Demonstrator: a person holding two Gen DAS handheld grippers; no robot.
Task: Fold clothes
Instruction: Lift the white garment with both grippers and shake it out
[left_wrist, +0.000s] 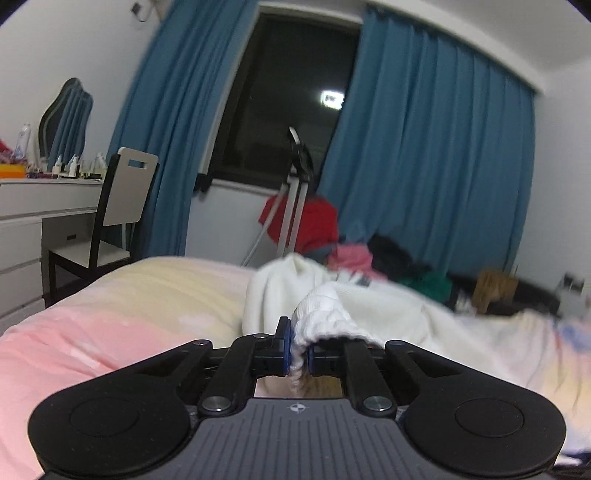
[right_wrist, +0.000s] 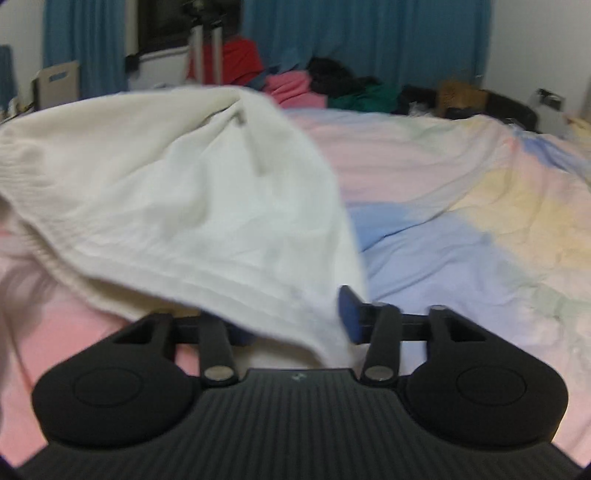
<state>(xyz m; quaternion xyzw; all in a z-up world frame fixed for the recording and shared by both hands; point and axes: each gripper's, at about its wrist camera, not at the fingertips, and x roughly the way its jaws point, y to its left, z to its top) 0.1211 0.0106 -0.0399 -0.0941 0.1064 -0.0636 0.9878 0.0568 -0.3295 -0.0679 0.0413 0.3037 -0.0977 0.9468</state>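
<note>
A white knit garment (left_wrist: 332, 314) lies bunched on the pastel bedspread (left_wrist: 129, 314). My left gripper (left_wrist: 298, 349) is shut on its ribbed edge, which is pinched between the blue pads. In the right wrist view the same white garment (right_wrist: 177, 206) is lifted and drapes from the upper left down over my right gripper (right_wrist: 295, 325). That gripper's fingers stand wide apart, the right blue pad (right_wrist: 349, 314) is in view, the left one is hidden under the ribbed hem lying between them.
A pile of red, pink, black and green clothes (right_wrist: 325, 88) lies at the far edge of the bed. A white desk (left_wrist: 33, 221) and a chair (left_wrist: 110, 214) stand at the left. A tripod (left_wrist: 295, 192) stands before the blue curtains (left_wrist: 436, 166).
</note>
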